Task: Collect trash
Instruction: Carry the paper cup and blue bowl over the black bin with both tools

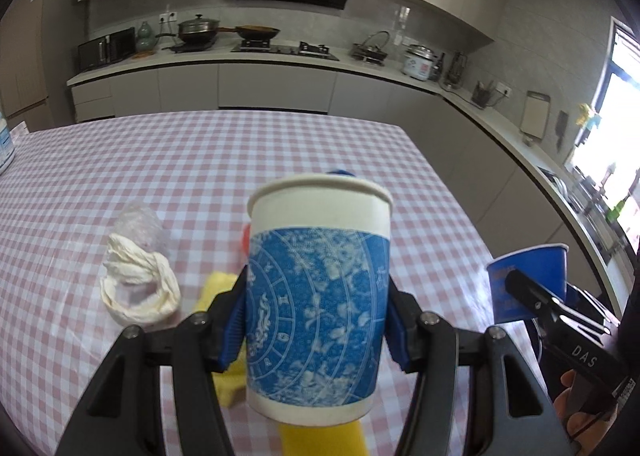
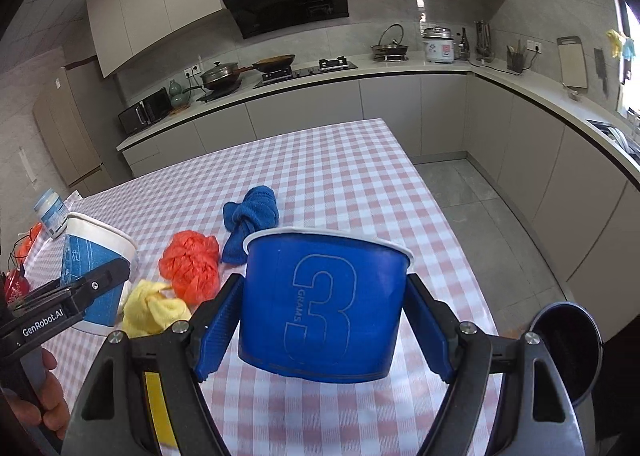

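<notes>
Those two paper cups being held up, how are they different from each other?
The patterned cup is white with a blue ornamental band; the plain blue cup is solid blue with a large outlined "3". The patterned cup looks taller and narrower, the blue cup shorter and wider. The left gripper holds the patterned one, the right gripper the blue one. Both are clamped between fingers, upright, above the checked table.

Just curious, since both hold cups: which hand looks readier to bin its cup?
Probably the right. Its tool grips the blue cup right beside a dark round container, likely the bin. The left tool with its patterned cup sits farther over the table.
</notes>
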The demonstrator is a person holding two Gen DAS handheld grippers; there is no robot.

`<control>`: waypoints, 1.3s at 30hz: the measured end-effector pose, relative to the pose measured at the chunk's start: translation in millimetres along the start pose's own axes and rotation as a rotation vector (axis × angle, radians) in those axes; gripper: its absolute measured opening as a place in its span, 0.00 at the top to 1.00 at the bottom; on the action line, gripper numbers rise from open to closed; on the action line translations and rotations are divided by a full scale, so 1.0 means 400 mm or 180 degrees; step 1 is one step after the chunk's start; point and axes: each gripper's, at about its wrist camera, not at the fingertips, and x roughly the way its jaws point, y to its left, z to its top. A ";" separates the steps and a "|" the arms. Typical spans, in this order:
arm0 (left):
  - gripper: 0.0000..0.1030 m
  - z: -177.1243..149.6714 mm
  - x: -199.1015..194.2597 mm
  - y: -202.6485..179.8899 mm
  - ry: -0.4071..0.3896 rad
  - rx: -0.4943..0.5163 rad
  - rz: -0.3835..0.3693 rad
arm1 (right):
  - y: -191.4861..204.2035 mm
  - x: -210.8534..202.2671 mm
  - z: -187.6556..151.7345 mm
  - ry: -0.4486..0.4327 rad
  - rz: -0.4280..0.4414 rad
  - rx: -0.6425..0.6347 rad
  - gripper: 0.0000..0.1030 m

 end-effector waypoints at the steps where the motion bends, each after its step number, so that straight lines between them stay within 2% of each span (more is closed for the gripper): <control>1: 0.43 -0.009 -0.006 -0.010 0.0003 0.0031 -0.0033 | -0.002 -0.015 -0.012 -0.0002 -0.0018 0.0011 0.22; 11: 0.43 -0.050 -0.038 -0.101 0.0033 0.0193 -0.0196 | -0.057 -0.119 -0.075 -0.0017 -0.0057 0.0132 0.22; 19: 0.43 -0.085 -0.028 -0.253 0.0022 0.0292 -0.0223 | -0.195 -0.164 -0.089 -0.0031 0.0028 0.0225 0.22; 26: 0.43 -0.141 0.018 -0.469 0.0129 0.0314 -0.0243 | -0.433 -0.213 -0.106 0.0017 0.0020 0.0260 0.22; 33: 0.43 -0.186 0.063 -0.707 0.0231 0.0415 -0.0444 | -0.695 -0.265 -0.122 0.0025 -0.0195 0.0355 0.22; 39: 0.43 -0.228 0.129 -0.869 0.0391 0.0575 -0.0596 | -0.895 -0.285 -0.158 0.0061 -0.0377 0.0545 0.22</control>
